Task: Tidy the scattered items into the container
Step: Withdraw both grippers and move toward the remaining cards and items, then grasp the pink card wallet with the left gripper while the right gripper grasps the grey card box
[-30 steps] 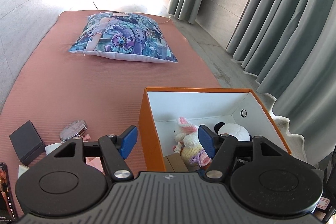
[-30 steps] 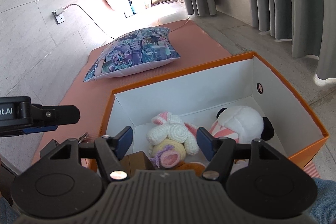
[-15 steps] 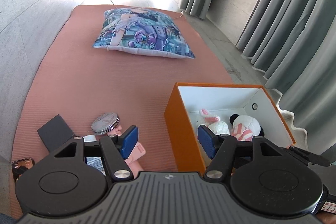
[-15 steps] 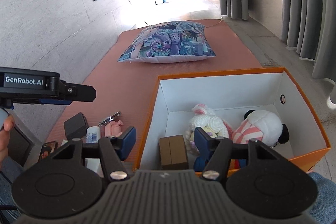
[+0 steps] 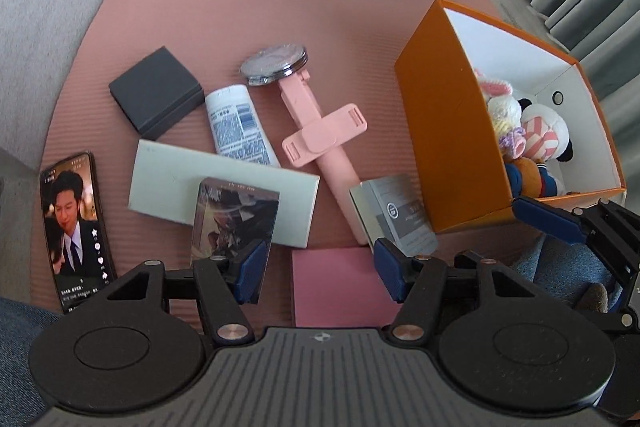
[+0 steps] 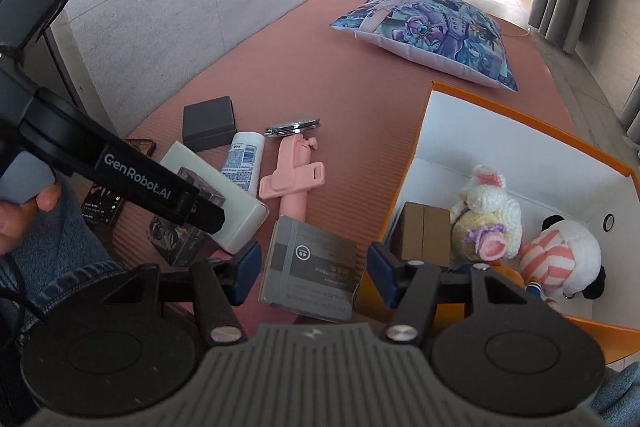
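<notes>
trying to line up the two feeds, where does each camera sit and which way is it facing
Left wrist: on the left gripper, looking steeply down at mat clutter, pink selfie stick, phone; its closing jaws hold nothing; denim at the edges, right gripper showing at right.
Right wrist: on the right gripper, tilted down toward the grey booklet and orange box; left gripper's arm, fingers, jeans at left.
Shared: selfie stick, white tube, pillow, box with plush toys.
</notes>
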